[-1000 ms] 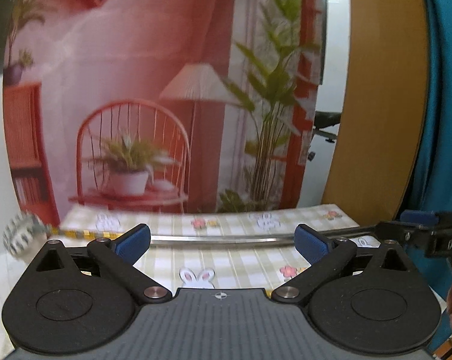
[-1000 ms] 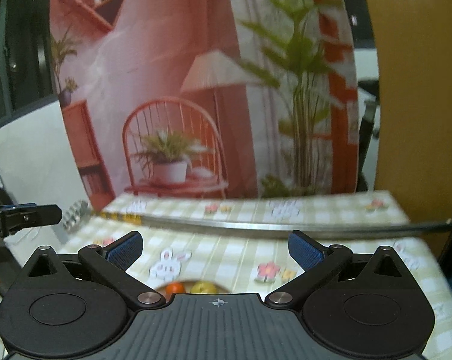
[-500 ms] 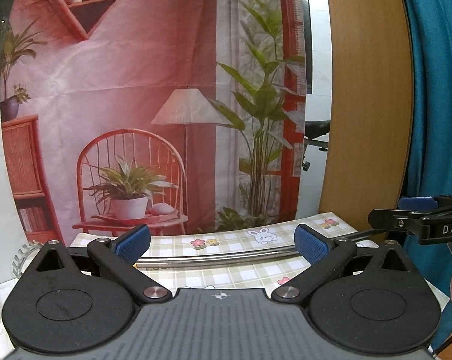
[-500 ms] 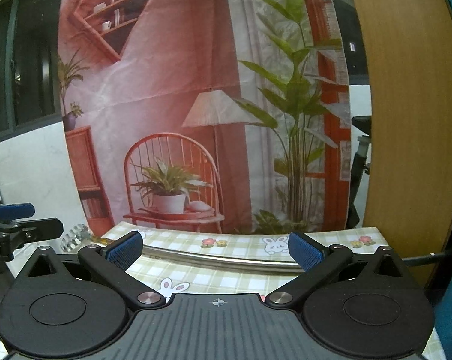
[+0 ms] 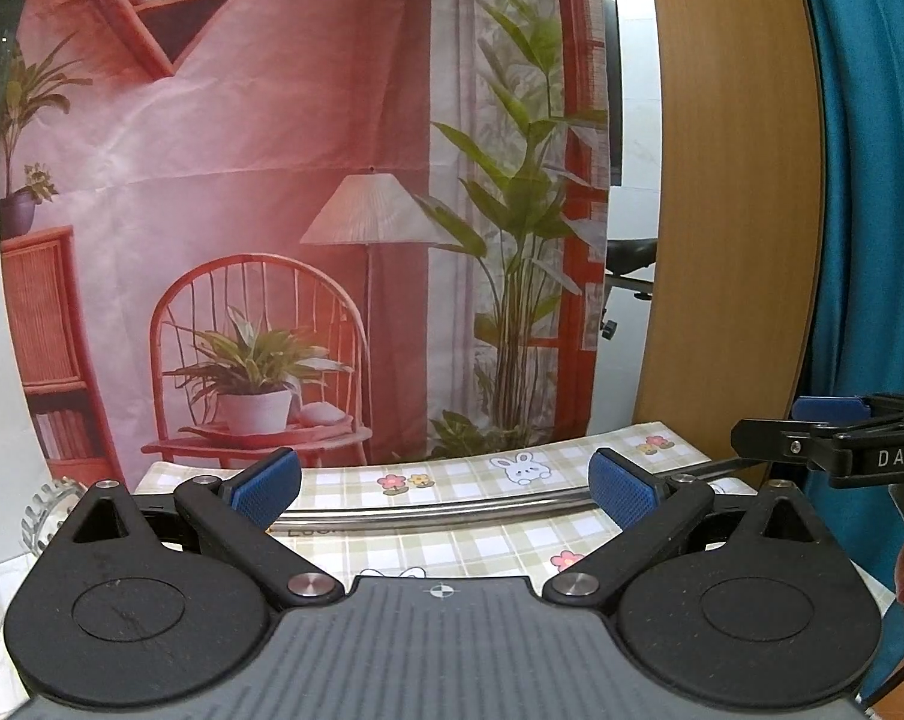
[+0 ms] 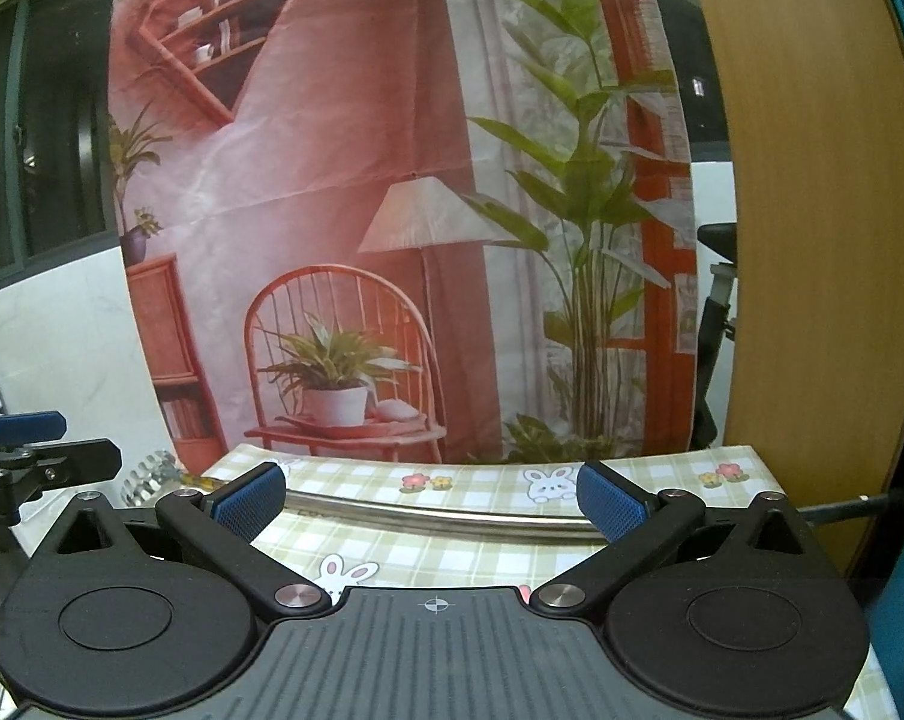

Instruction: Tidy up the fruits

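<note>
Checked surface (image 5: 475, 540) below printed backdrop (image 5: 272, 180): left claw (image 5: 446, 489) and right claw (image 6: 431, 498) both spread, empty, raised level; no fruit in view, sorting progress indeterminable.

The gripper bodies are hiding the near bench (image 5: 452, 546); the ribbed glass object (image 6: 149, 474) at its left is perhaps a jar, mostly covered.

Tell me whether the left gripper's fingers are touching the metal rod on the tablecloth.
Cannot tell. In the left wrist view the open left gripper overlaps the metal rod, but depth between them is unclear.
</note>
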The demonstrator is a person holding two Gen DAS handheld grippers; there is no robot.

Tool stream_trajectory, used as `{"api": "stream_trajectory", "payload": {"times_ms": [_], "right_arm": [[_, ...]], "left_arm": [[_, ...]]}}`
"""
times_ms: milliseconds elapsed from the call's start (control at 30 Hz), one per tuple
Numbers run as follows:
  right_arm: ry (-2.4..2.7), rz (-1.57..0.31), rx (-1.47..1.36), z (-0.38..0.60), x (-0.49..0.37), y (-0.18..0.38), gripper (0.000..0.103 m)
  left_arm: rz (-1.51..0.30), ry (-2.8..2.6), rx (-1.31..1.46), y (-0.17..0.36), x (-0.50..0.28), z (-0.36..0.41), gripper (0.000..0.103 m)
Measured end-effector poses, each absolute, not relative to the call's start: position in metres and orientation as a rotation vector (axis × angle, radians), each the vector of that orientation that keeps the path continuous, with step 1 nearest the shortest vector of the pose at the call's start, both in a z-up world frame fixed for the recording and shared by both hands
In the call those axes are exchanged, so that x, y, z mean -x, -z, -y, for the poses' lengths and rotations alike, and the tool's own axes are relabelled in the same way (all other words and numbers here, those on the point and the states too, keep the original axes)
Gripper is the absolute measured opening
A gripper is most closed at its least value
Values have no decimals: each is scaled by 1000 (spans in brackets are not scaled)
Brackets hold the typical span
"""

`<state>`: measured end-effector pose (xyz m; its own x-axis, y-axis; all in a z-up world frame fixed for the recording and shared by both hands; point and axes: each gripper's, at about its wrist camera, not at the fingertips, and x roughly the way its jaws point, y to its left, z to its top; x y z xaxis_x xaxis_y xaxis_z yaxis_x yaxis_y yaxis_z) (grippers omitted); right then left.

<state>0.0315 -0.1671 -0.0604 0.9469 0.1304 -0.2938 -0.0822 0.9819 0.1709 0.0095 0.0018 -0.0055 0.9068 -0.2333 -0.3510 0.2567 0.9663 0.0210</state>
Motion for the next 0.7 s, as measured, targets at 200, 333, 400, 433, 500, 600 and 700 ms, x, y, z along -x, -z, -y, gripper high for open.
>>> {"api": "stream_trajectory", "payload": {"times_ms": [200,333,400,433,500,600,700], "right_arm": [[-109,-311,-158,167,-32,62,103],[-109,-312,-158,166,-32,62,103],[-109,-312,-158,166,-32,63,103],[-108,-311,-157,166,-32,62,103],[-108,-312,-157,166,-33,63,103],[-109,-314,-159,165,-32,65,103],[-108,-313,-159,165,-32,65,103]], "left_arm": [[-358,253,-58,6,-12,-3,103],[-359,249,-63,7,-11,-3,103],[-361,249,-63,8,-11,-3,103],[-361,249,-63,7,-11,-3,103],[-362,248,-62,7,-11,-3,103],[-362,247,-61,7,-11,-3,103],[-359,244,-60,6,-11,-3,103]]}}
